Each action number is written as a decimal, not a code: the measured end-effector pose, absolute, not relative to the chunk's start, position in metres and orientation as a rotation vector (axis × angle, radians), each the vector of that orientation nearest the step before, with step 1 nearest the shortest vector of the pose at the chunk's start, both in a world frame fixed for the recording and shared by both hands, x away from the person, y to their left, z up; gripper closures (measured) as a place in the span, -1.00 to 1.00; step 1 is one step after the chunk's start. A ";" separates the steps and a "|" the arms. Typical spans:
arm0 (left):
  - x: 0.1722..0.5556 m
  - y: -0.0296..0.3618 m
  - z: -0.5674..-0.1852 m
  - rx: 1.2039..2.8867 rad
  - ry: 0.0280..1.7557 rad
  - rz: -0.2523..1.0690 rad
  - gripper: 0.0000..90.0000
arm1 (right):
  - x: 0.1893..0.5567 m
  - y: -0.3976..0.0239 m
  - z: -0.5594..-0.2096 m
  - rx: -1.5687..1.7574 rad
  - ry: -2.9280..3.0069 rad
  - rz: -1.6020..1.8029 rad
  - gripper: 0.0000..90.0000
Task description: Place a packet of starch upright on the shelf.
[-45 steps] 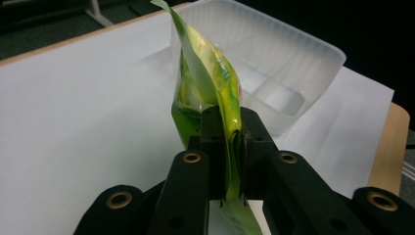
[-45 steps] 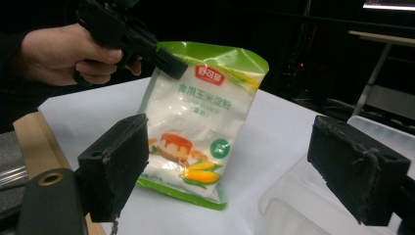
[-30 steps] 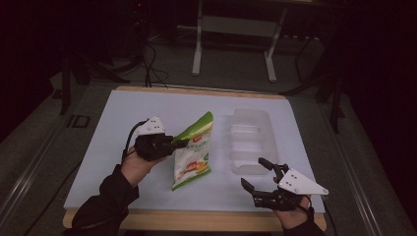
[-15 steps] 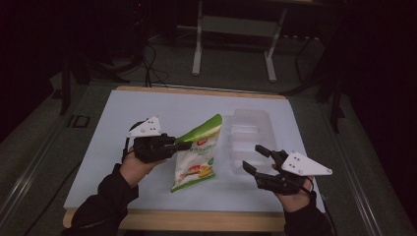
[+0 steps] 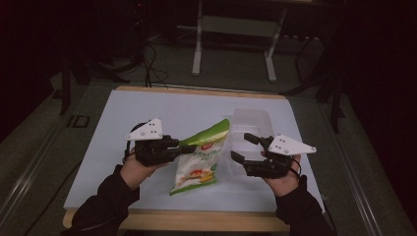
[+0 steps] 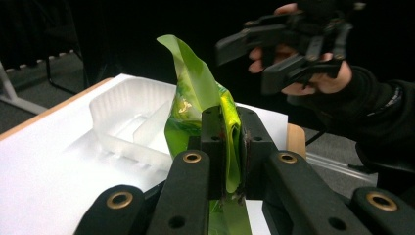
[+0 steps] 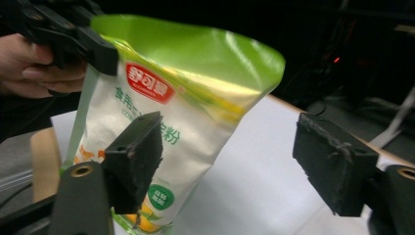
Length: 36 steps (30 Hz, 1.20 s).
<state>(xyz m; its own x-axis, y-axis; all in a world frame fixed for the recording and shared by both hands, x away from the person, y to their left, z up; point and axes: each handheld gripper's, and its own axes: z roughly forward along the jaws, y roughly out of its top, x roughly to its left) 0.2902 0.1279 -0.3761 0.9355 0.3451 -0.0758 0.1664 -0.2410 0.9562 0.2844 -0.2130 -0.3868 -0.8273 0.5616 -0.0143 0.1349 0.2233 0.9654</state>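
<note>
Right tongs (image 5: 240, 146), jaws parted after just opening, have risen toward frame centre beside the pouch (image 5: 201, 157), clamped at its top edge by left tongs (image 5: 189, 146) above the table (image 5: 147, 108); a misjudged grab could tear it.

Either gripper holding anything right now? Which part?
Left gripper is shut on the bag, pinching its green top edge at one corner. Right gripper is open beside the bag, holding nothing.

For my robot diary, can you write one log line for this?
left hand-held gripper: shut on bag | right hand-held gripper: open, jaws just widened, nothing between | tray: behind
</note>
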 end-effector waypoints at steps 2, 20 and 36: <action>0.289 0.127 -0.374 1.814 0.365 0.166 0.87 | 0.287 -0.211 -0.389 0.658 2.158 1.630 -0.48; 0.271 0.107 -0.361 1.797 0.241 0.124 0.88 | 0.296 -0.191 -0.393 0.497 2.377 1.757 -0.49; 0.273 0.110 -0.367 1.787 0.275 0.106 0.88 | 0.299 -0.188 -0.394 0.456 2.492 1.764 0.65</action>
<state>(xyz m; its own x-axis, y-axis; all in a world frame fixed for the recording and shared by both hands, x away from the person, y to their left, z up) 0.2734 0.1104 -0.3672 0.9673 0.2420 -0.0761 0.1286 -0.2093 0.9693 0.2988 -0.1882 -0.3937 -0.9549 0.2694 0.1249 0.2074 0.3040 0.9298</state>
